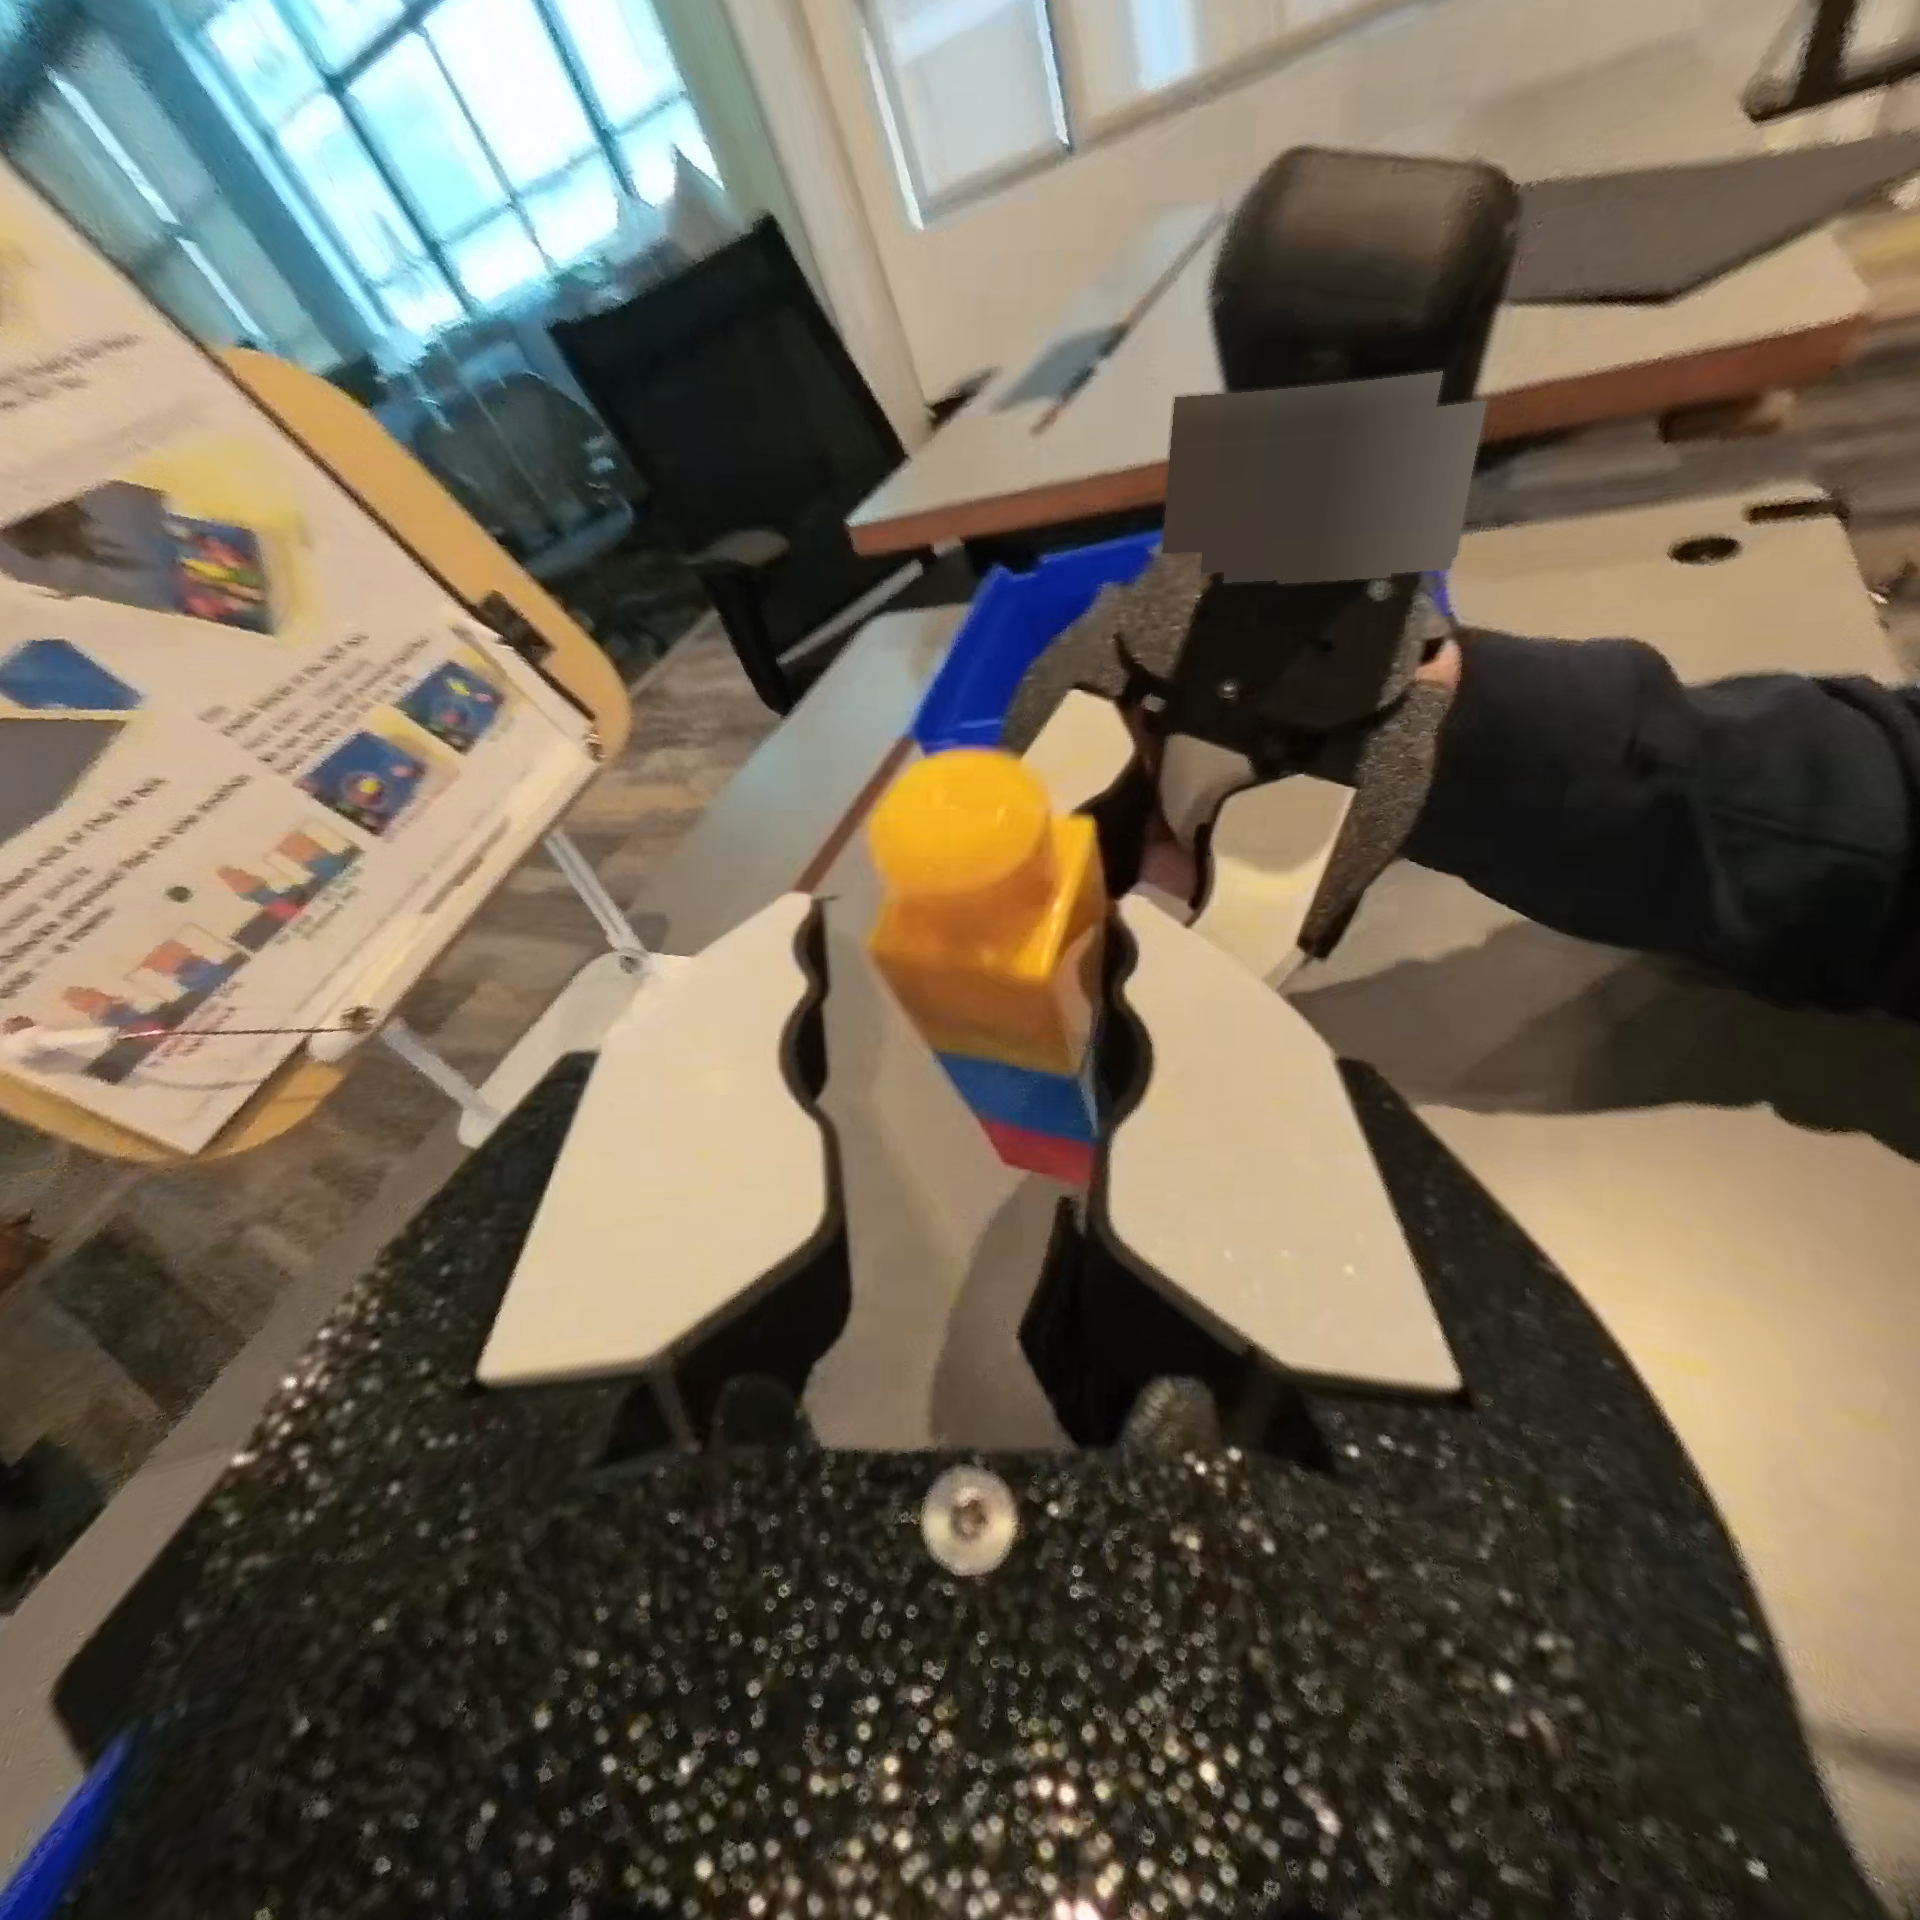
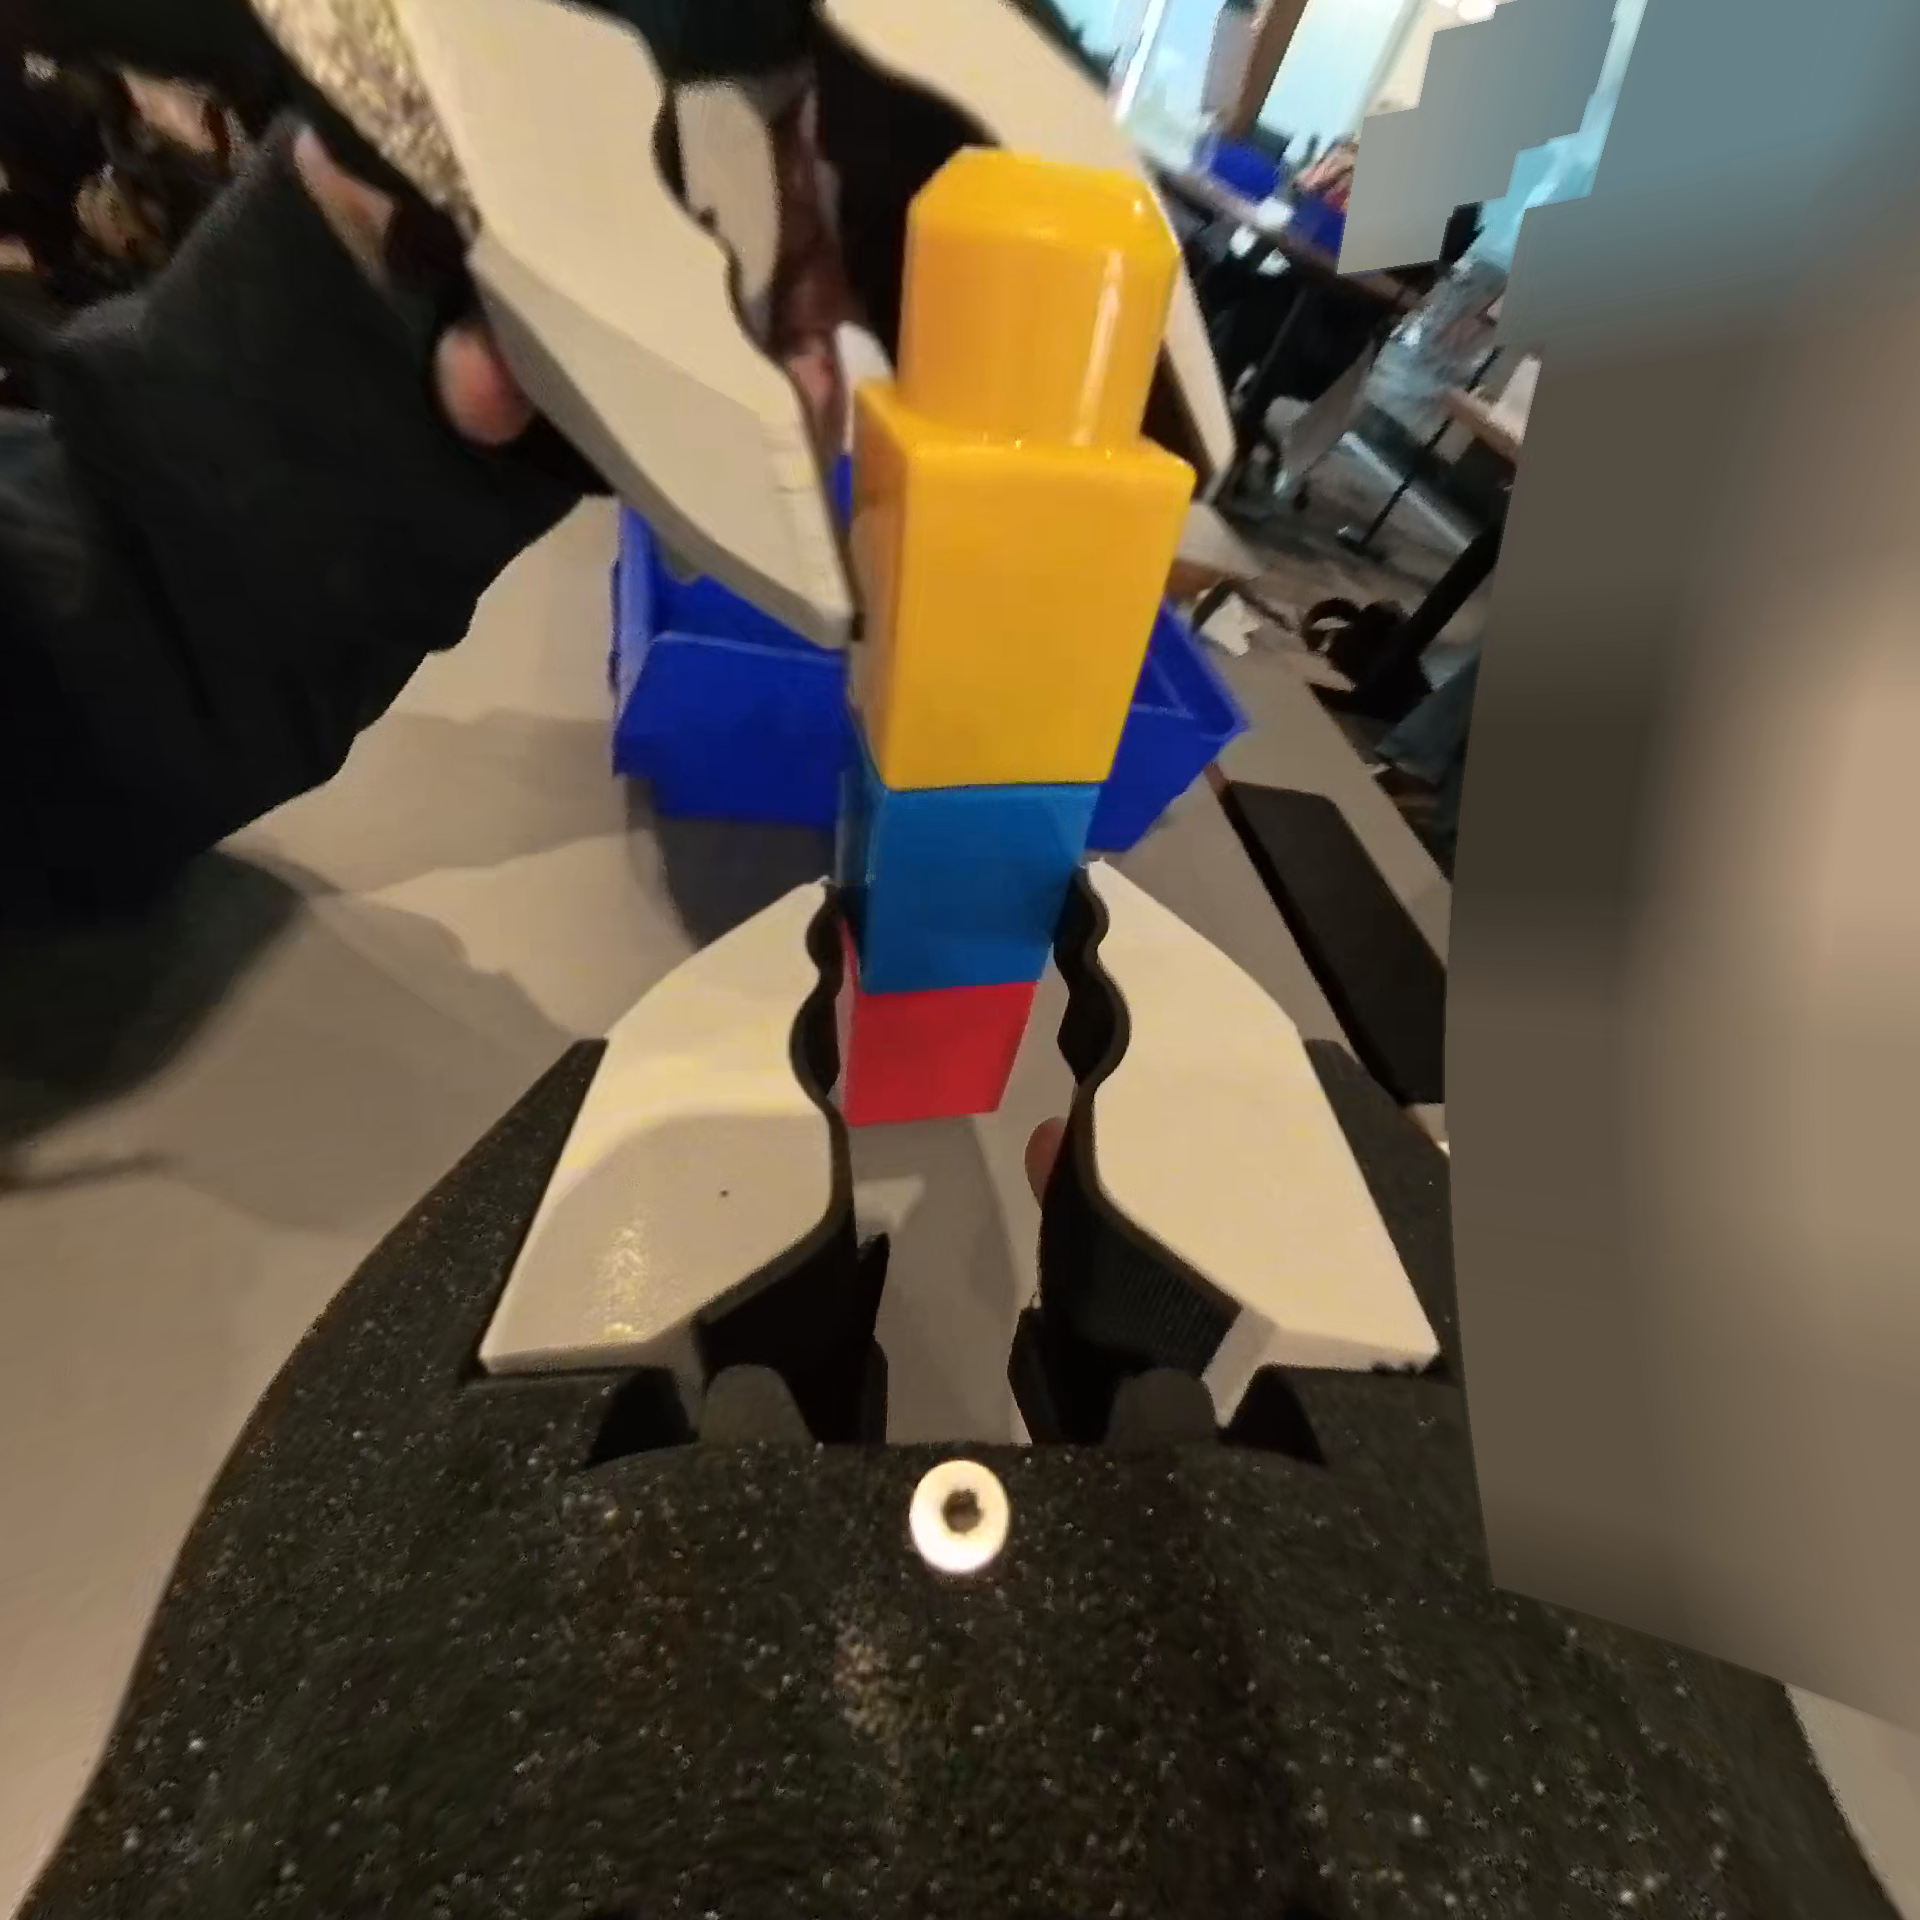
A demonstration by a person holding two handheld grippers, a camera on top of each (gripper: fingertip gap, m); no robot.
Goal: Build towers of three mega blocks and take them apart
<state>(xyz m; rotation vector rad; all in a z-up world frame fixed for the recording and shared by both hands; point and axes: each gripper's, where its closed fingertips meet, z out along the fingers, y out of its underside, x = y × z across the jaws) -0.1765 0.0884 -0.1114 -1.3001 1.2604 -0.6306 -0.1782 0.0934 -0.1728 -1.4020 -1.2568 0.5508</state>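
We see 3-block tower held upright above grey tabletop (image 2: 260, 1299): glossy yellow plastic block w/ round stud (image 2: 1013, 582) on top, blue plastic block (image 2: 961, 883) in mid, red plastic block (image 2: 925, 1049) at bottom. Right hand-held gripper (image 2: 951, 935) clenched on blue/red blocks. Left hand-held gripper (image 1: 966, 935) flanks yellow block; grip there we can't tell. Blue plastic bin (image 2: 727, 727) just behind tower.

The instruction poster (image 1: 239, 727) bears printed text, seemingly too blurred to read.
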